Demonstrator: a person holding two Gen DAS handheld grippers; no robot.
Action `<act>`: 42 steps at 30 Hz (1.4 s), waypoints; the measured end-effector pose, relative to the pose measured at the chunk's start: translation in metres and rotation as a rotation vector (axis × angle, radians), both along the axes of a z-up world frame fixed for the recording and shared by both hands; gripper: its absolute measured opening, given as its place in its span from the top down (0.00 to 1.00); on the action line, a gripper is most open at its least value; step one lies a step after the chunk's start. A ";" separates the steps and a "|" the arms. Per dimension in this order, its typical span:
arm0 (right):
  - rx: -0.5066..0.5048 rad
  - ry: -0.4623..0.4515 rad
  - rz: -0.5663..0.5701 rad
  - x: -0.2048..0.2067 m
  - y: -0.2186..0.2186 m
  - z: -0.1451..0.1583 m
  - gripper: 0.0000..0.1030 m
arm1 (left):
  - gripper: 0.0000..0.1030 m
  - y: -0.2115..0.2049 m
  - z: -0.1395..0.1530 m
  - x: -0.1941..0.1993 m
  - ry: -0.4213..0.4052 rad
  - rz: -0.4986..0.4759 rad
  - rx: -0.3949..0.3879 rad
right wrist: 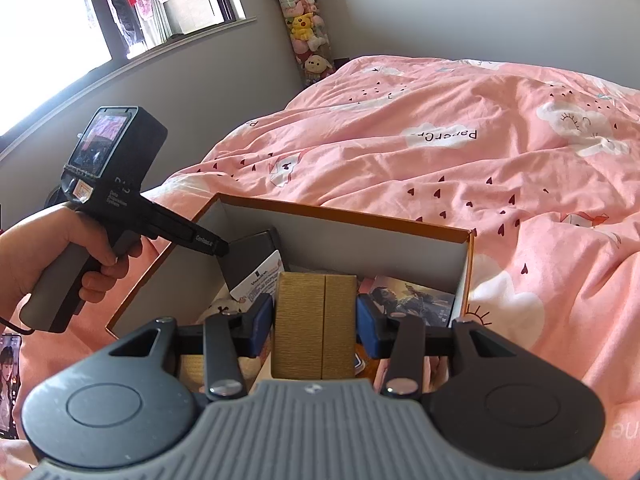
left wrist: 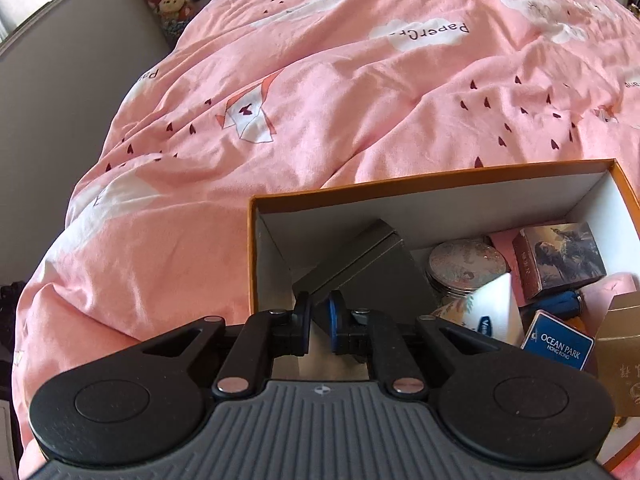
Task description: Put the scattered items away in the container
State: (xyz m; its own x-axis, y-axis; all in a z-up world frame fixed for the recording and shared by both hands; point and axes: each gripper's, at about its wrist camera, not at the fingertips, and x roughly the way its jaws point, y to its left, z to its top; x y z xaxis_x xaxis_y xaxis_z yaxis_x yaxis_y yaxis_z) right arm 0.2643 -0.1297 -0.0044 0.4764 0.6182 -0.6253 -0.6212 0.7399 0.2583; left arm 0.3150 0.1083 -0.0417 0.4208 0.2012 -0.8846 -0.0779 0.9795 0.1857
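Note:
An orange-rimmed cardboard box [left wrist: 432,188] lies on the pink bed; it also shows in the right wrist view [right wrist: 348,216]. My left gripper [left wrist: 319,322] is shut on the corner of a grey box [left wrist: 368,268], tilted inside the container's left end; the grey box also shows in the right wrist view [right wrist: 248,258]. My right gripper [right wrist: 315,322] is shut on a gold box [right wrist: 315,324], held upright over the container; its corner shows in the left wrist view [left wrist: 622,360]. Inside lie a round tin [left wrist: 466,264], a picture box [left wrist: 560,256], a blue Ocean Park card [left wrist: 558,346] and a white pack [left wrist: 494,308].
The pink duvet [left wrist: 360,92] spreads around the container. A grey wall and a column of plush toys [right wrist: 306,24] stand beyond the bed, with a window [right wrist: 52,32] at left. A phone [right wrist: 9,384] lies at the left edge near the hand holding the left gripper [right wrist: 116,192].

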 end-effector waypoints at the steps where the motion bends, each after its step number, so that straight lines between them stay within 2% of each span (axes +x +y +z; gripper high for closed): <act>1: 0.000 0.000 0.000 0.000 0.000 0.000 0.53 | 0.90 -0.001 0.002 0.000 -0.015 -0.027 -0.029; 3: 0.001 0.000 0.001 -0.001 0.000 0.000 0.53 | 0.90 -0.004 0.004 0.000 -0.046 -0.073 -0.057; 5: 0.002 0.001 0.002 -0.001 0.000 0.000 0.53 | 0.90 -0.010 0.003 0.003 -0.058 -0.095 -0.026; 11: 0.008 0.002 0.001 -0.001 -0.003 -0.001 0.53 | 0.90 -0.012 -0.007 0.010 -0.056 -0.101 -0.025; 14: 0.005 0.009 -0.009 0.000 -0.005 -0.003 0.53 | 0.90 -0.008 0.001 0.005 -0.082 -0.115 -0.094; 16: 0.003 0.014 -0.011 0.000 -0.006 -0.003 0.53 | 0.90 -0.008 0.013 -0.001 -0.110 -0.162 -0.102; 20: 0.012 0.017 -0.002 -0.001 -0.006 -0.005 0.53 | 0.73 -0.022 0.021 -0.014 -0.105 -0.359 -0.010; 23: -0.006 0.031 0.009 0.001 -0.002 -0.010 0.53 | 0.68 -0.031 0.007 -0.018 -0.036 -0.490 0.059; 25: -0.023 0.025 0.014 0.002 0.000 -0.011 0.53 | 0.63 -0.033 -0.004 -0.019 -0.005 -0.529 0.094; 27: -0.027 0.022 0.013 0.003 0.000 -0.010 0.53 | 0.46 -0.033 -0.011 -0.018 0.010 -0.543 0.101; 31: -0.024 0.027 0.010 0.005 0.001 -0.011 0.53 | 0.45 -0.029 -0.020 -0.011 0.034 -0.533 0.075; 32: -0.024 0.029 0.011 0.004 0.001 -0.011 0.53 | 0.47 -0.028 -0.022 -0.009 0.042 -0.520 0.068; 33: -0.024 0.031 0.011 0.004 0.002 -0.012 0.53 | 0.53 -0.026 -0.023 -0.007 0.048 -0.503 0.054; 36: -0.027 0.033 0.008 0.005 0.002 -0.013 0.53 | 0.55 -0.019 -0.020 -0.006 0.033 -0.450 0.019; 38: -0.029 0.033 0.007 0.005 0.002 -0.014 0.53 | 0.59 -0.013 -0.017 -0.006 0.017 -0.385 -0.023; 42: -0.027 0.027 0.013 0.005 0.003 -0.013 0.53 | 0.61 0.010 -0.005 -0.007 -0.056 -0.170 -0.185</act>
State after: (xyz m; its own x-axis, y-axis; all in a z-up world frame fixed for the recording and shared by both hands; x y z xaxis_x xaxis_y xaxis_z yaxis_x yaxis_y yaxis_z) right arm 0.2695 -0.1267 -0.0176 0.4510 0.6067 -0.6546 -0.6238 0.7388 0.2549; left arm 0.3075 0.1184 -0.0471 0.4843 -0.0396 -0.8740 0.0859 0.9963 0.0024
